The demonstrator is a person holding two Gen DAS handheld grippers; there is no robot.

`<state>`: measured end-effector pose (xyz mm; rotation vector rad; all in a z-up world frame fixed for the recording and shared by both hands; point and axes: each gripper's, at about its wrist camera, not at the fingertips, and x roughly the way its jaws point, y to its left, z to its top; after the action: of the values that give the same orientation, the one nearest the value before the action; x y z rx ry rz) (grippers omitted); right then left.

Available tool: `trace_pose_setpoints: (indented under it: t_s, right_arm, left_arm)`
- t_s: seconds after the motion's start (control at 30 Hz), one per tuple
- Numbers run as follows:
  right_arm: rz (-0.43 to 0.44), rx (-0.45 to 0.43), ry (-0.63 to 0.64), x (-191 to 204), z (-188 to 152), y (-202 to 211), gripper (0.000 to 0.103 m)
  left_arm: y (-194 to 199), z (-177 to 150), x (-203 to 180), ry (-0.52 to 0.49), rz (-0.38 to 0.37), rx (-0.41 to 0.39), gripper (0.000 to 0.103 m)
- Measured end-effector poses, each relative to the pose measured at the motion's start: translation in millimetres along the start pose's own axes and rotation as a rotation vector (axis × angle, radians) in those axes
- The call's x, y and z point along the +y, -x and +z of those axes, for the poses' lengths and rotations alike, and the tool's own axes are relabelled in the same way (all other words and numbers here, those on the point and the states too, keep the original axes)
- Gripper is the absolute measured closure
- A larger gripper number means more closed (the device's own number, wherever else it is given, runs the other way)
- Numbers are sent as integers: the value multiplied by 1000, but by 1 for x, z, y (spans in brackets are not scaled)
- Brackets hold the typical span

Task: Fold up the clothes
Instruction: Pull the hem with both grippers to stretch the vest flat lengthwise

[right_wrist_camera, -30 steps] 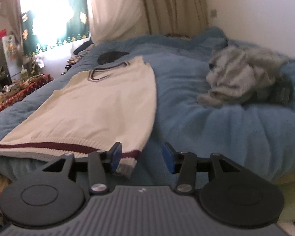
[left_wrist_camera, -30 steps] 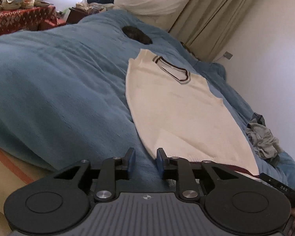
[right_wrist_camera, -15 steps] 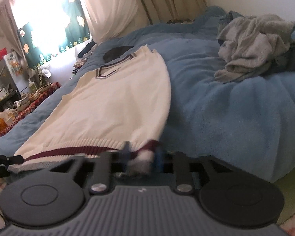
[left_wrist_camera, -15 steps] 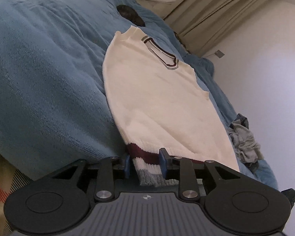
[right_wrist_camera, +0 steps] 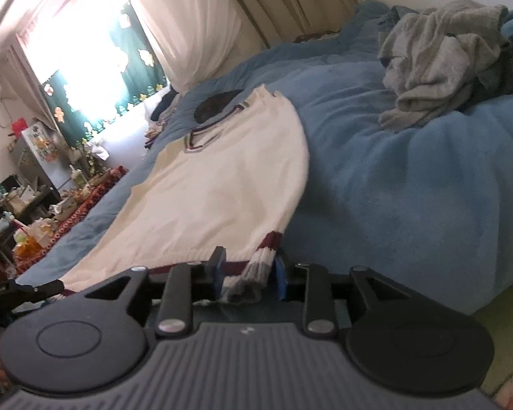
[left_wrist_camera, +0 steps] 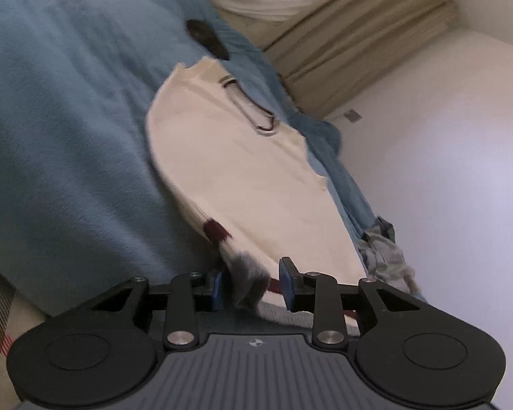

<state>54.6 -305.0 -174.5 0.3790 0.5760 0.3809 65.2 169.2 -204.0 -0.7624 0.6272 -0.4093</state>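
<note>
Reaching in from the foot of the bed (left_wrist_camera: 61, 143), we now have a hem corner of the cream vest (left_wrist_camera: 242, 177) between the jaws of each gripper, where a second ago both sat short of the cloth with nothing in them. In the left gripper (left_wrist_camera: 253, 285), the grey ribbed corner bunches against the left pad, while the right pad stands clear of it; its jaws have just been opening, so we read it as loosely open around the cloth. In the right gripper (right_wrist_camera: 248, 273), the striped corner fills most of the gap, and its jaws closed and have just been widening again; the blur leaves us unsure whether the pads press. The vest lies flat ahead of both grippers, neckline farthest away. Neither corner looks firmly held yet, so lifting the hem toward the neckline must wait.
</note>
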Motion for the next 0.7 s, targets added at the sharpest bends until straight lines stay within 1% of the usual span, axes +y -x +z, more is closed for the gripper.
trace_pose_setpoints:
  t_s: [0.1,0.17,0.23,0.3,0.37,0.47,0.57,0.63,0.7]
  right_arm:
    - [-10,2,36,3,-1,4,69]
    - [-17,4,66,6,-4,7,69]
    - [-19,11,91,8,-8,11,68]
    - [-18,14,98,9,-10,13,67]
    - [-16,14,99,8,-11,16,67]
    - [-17,13,104,8,-10,16,67]
    - [-17,16,109,8,-10,17,66]
    - [-16,17,108,7,-10,16,66]
    - [-17,20,103,7,-11,15,66]
  left_arm:
    - [7,-6,-12,-146,74,7,72]
    - [12,-11,-21,-262,131,6,72]
    - [16,-17,-29,-399,192,7,72]
    - [15,-22,-32,-513,247,20,72]
    - [15,-28,-33,-594,276,38,72]
    - [12,-36,-41,-751,317,40,72]
    - [7,-52,-52,-963,346,69,72]
    - [3,-63,-56,-1063,362,91,72]
    - [2,-68,-56,-1101,381,83,72]
